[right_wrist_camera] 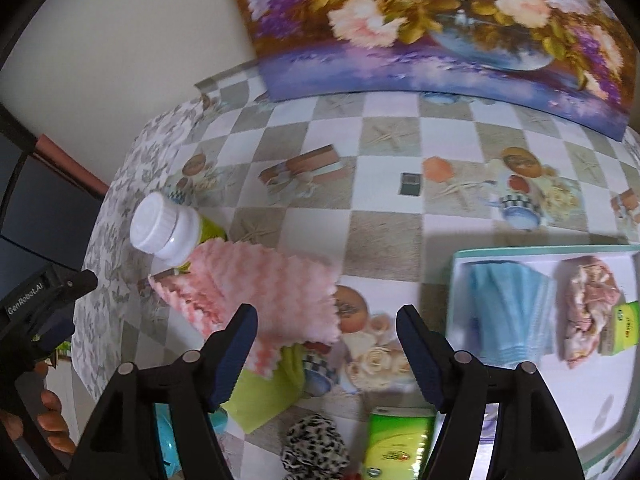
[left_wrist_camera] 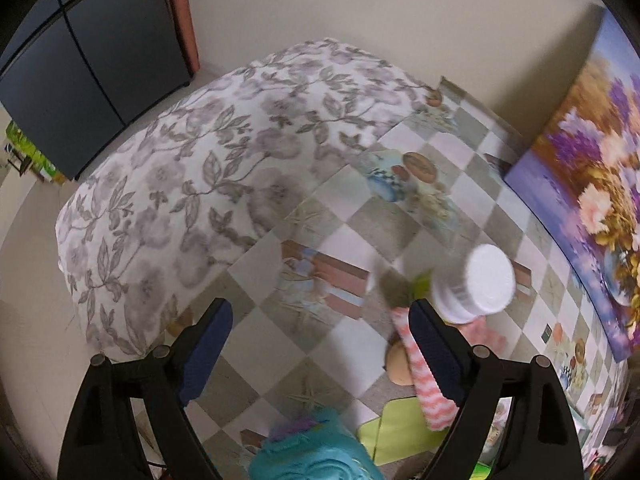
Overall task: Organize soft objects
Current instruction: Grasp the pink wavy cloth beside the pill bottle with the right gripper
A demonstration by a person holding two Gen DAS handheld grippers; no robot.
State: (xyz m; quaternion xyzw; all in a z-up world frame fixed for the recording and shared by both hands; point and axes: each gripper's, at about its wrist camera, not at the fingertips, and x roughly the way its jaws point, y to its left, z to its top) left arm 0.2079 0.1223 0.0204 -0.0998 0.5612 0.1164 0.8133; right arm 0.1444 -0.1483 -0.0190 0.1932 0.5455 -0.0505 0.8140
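A pink wavy-patterned cloth (right_wrist_camera: 256, 288) lies on the checkered tablecloth, partly over a lime green cloth (right_wrist_camera: 268, 392). My right gripper (right_wrist_camera: 326, 354) hovers open above the pink cloth's near edge, nothing between its fingers. In the left wrist view my left gripper (left_wrist_camera: 320, 350) is open over bare tablecloth, and the pink cloth (left_wrist_camera: 430, 384) runs beside its right finger. A white tray (right_wrist_camera: 456, 280) at the right holds a folded blue cloth (right_wrist_camera: 508, 312), a crumpled pink cloth (right_wrist_camera: 588, 308) and a green tissue pack (right_wrist_camera: 622, 326). A teal fluffy item (left_wrist_camera: 312, 448) lies at the bottom edge.
A bottle with a white cap (right_wrist_camera: 164, 228) stands next to the pink cloth. A leopard-print scrunchie (right_wrist_camera: 316, 448) and a green tissue pack (right_wrist_camera: 396, 440) lie near the front. A flower painting (right_wrist_camera: 440, 28) leans against the wall. A floral cover (left_wrist_camera: 192, 176) drapes the table's left end.
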